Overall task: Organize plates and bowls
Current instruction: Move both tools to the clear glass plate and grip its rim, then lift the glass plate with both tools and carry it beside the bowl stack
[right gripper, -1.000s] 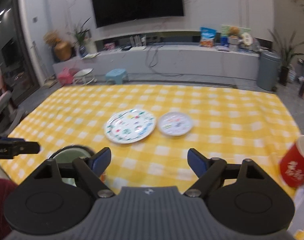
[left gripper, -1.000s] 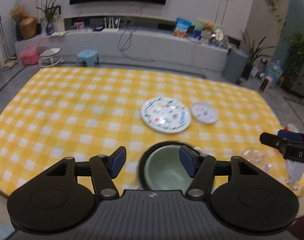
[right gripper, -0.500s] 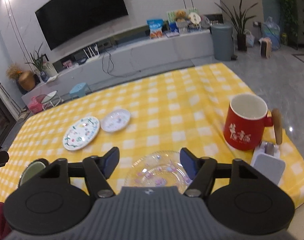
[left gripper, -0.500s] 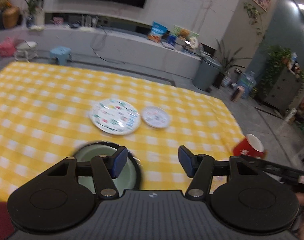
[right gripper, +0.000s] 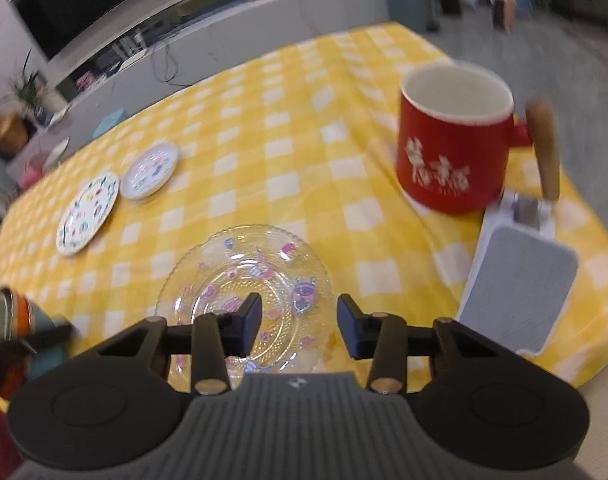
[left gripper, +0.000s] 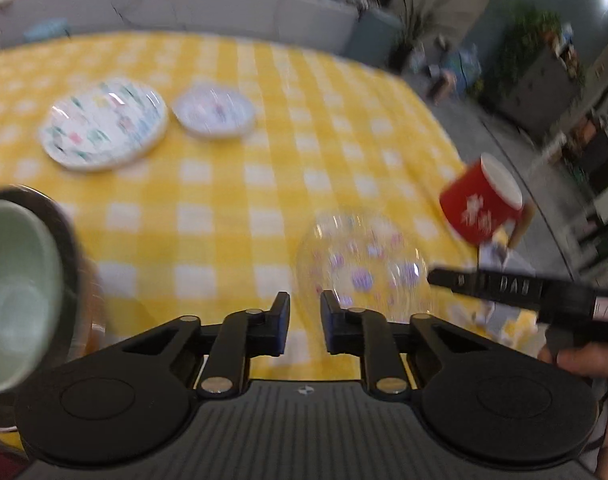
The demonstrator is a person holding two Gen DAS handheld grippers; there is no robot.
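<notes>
A clear glass plate (right gripper: pixel 244 280) with pink and purple figures lies on the yellow checked cloth (right gripper: pixel 288 152). My right gripper (right gripper: pixel 300 324) hovers over its near right rim. The jaws are closing, with the rim between them and the pads apart from it. In the left wrist view the glass plate (left gripper: pixel 363 264) sits just right of my left gripper (left gripper: pixel 305 320). That gripper's jaws are closing to a narrow gap with only cloth showing between them. A green bowl (left gripper: pixel 16 296) stands at the far left. A large patterned plate (left gripper: pixel 104 124) and a small one (left gripper: pixel 214 110) lie farther back.
A red mug (right gripper: pixel 451 148) with a wooden handle stands right of the glass plate, and a grey and white flat box (right gripper: pixel 519 292) lies near the table's right edge. The right gripper (left gripper: pixel 443 278), held by a hand, reaches in from the right. Floor and furniture lie beyond the cloth.
Both grippers have dipped toward the table and swung right, and their jaws have narrowed. The glass plate now lies under the right gripper, and the green bowl has slid to the left view's edge.
</notes>
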